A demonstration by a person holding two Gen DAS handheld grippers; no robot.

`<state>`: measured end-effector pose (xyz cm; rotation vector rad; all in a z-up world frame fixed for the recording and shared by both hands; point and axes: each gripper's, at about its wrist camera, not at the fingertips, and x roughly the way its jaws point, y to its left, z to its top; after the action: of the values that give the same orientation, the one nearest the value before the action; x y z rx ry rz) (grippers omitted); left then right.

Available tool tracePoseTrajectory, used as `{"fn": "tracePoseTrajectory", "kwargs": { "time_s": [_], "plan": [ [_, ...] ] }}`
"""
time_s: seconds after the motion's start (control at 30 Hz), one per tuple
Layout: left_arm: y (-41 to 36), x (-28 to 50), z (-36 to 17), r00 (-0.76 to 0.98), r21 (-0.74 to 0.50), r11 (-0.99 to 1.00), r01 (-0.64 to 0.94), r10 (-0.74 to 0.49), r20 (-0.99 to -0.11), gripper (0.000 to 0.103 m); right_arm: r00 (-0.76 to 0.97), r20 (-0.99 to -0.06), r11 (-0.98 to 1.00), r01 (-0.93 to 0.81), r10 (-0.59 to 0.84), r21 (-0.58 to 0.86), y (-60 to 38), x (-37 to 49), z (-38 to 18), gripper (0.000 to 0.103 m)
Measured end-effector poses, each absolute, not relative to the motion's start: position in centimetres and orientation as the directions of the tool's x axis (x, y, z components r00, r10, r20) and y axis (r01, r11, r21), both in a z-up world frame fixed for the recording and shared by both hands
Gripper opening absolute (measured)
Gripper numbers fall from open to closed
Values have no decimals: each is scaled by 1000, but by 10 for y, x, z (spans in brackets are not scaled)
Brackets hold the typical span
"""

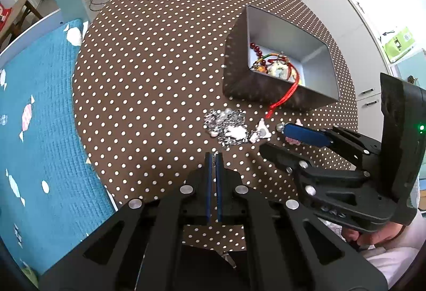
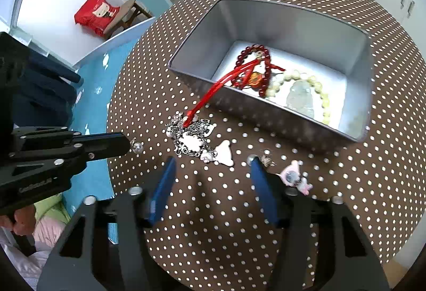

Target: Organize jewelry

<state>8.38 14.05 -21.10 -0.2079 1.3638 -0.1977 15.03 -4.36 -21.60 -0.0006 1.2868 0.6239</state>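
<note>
A silver tin box (image 2: 266,115) stands on the dotted table and holds a red bead bracelet (image 2: 253,51), a pale bead bracelet (image 2: 316,86) and a clear pendant. A red cord (image 2: 210,94) hangs over its near wall onto a pile of silver chain with white charms (image 2: 191,136), also seen as the chain pile (image 1: 229,128). My right gripper (image 2: 211,164) is open just in front of a white charm (image 2: 225,155); nothing is pressed between its pads. My left gripper (image 1: 213,158) is shut on a small silver bead charm (image 2: 138,148), left of the pile.
A pink charm (image 2: 293,175) and a small earring (image 2: 266,159) lie by my right finger. The round table (image 1: 149,78) has a brown polka-dot cloth. A teal blanket (image 1: 40,131) lies to the left, white cabinets (image 1: 346,11) stand behind. A person's hand (image 1: 372,237) holds the right gripper.
</note>
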Motion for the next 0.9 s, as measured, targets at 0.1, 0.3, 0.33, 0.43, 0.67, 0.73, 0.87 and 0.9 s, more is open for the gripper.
{"fn": "tracePoseTrajectory", "kwargs": {
  "time_s": [0.1,0.3,0.33,0.43,0.67,0.73,0.87,0.9],
  "plan": [
    [144,81,-214,188,-257,966,18,-256,-948,2,157,-919,840,-483,361,247,-31,149,-226,29],
    [149,78,-221,174,-257,966,13,-255,-951,2,206,-914,854,-473,349,219,-34,154,-229,11],
    [149,78,-222,171,-257,966,12,-255,-952,2,201,-913,855,-464,356,231,-37,155,-230,10],
    [150,80,-221,174,-259,966,11,-257,-951,2,197,-910,857,-452,366,247,-41,157,-232,10],
    [153,86,-219,180,-264,965,12,-262,-948,2,201,-892,845,-455,405,281,-42,152,-221,10],
    [154,87,-217,187,-269,963,10,-266,-946,2,203,-887,842,-457,414,288,-42,151,-216,10],
    [153,91,-210,210,-283,959,20,-281,-936,2,213,-882,840,-457,421,291,-45,146,-207,10],
    [153,92,-209,214,-286,958,25,-285,-934,2,216,-880,840,-457,424,292,-51,143,-206,10]
  ]
}}
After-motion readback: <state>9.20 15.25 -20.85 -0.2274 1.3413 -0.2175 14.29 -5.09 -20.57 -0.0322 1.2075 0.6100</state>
